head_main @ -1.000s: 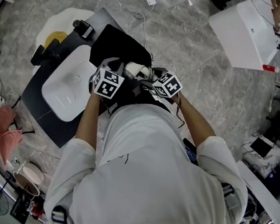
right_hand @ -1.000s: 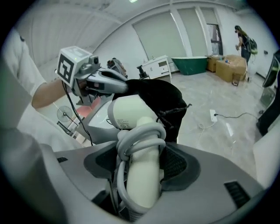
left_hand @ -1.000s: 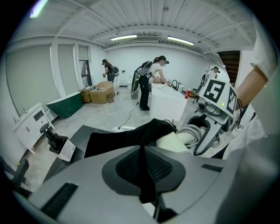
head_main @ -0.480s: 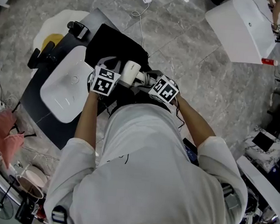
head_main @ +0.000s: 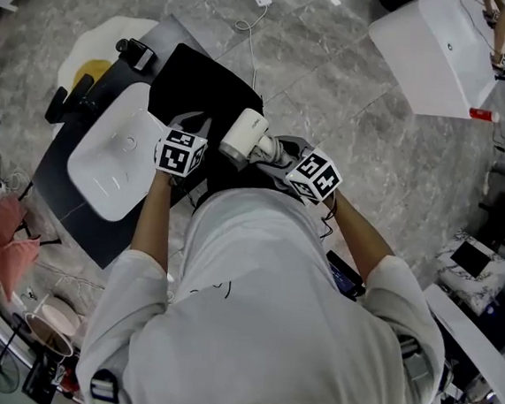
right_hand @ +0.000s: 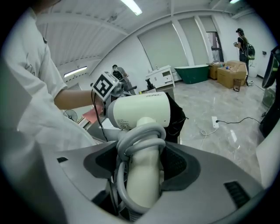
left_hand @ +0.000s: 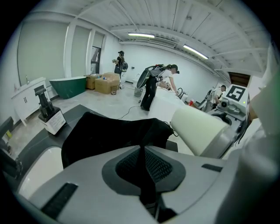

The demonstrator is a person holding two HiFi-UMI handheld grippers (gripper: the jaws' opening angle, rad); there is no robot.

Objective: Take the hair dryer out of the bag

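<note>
A second ago only a sliver of the cream-white plastic hair dryer (head_main: 244, 134) showed between our two tools in the head view, low in the mouth of the black cloth bag (head_main: 202, 81). Now its whole barrel stands clear of the dark cloth, just above the frame's centre.

Our right claw (right_hand: 142, 164) has carried it up. In the right gripper view the jaws stand wide around the handle. Their pads press on it and on the grey cord (right_hand: 142, 131) coiled round it, and the barrel sits crosswise above them in mid-frame.

Our left claw (left_hand: 141, 153) has only sunk a little. Its jaws are pressed almost together on a fold of the bag, with a thin black strip of cloth running up between them in the left gripper view. The rest of the bag lies slumped behind, across the middle of that frame. The bag rests on the dark bench (head_main: 95, 226), beside the white rounded basin (head_main: 115, 152) at the left of the head view.

We judge the pull nearly done: barrel and handle look free of the cloth while the left claw pins the bag down. Whether the cord's tail is still inside, we cannot tell. What remains, as we see it, is to carry the hair dryer away and set it down.
</note>
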